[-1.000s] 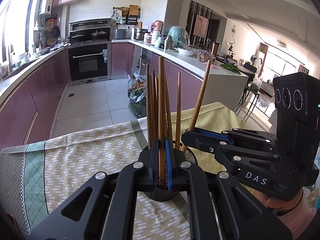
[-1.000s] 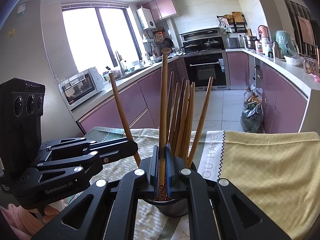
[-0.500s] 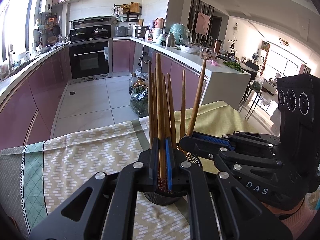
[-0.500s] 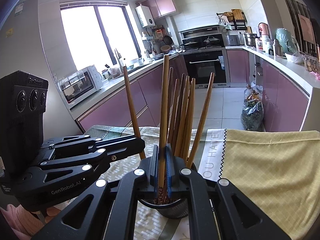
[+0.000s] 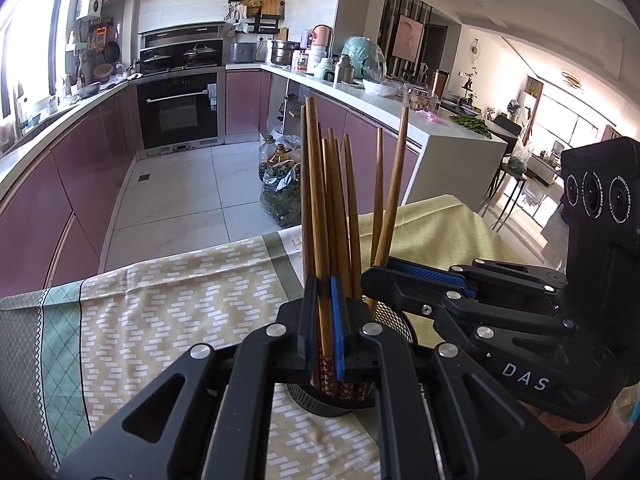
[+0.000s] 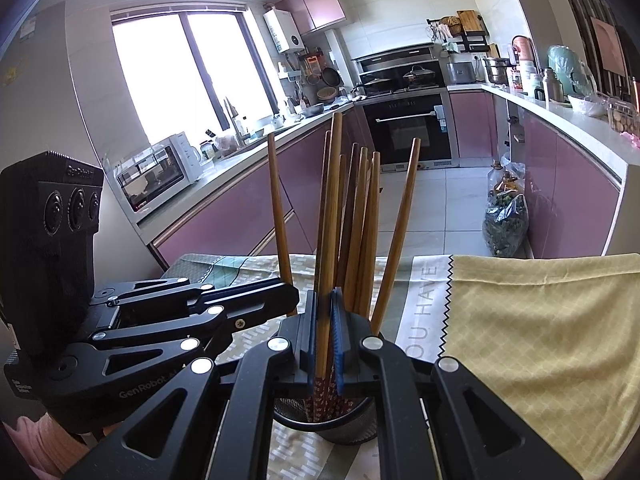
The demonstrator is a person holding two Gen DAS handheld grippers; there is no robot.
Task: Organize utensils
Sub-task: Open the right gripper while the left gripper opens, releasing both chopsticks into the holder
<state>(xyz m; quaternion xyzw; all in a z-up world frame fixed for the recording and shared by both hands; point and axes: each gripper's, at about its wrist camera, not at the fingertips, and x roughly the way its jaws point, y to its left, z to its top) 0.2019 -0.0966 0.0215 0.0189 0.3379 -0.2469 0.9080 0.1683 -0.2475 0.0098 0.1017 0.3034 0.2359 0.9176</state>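
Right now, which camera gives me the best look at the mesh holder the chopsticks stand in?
The right wrist view: the mesh holder shows its dark rim and front wall below the right gripper. In the left wrist view, the left gripper covers most of it, leaving only part of its base and rim.

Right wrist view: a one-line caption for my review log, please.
Right gripper shut on one chopstick standing in the mesh holder among others, left gripper alongside holding another chopstick.
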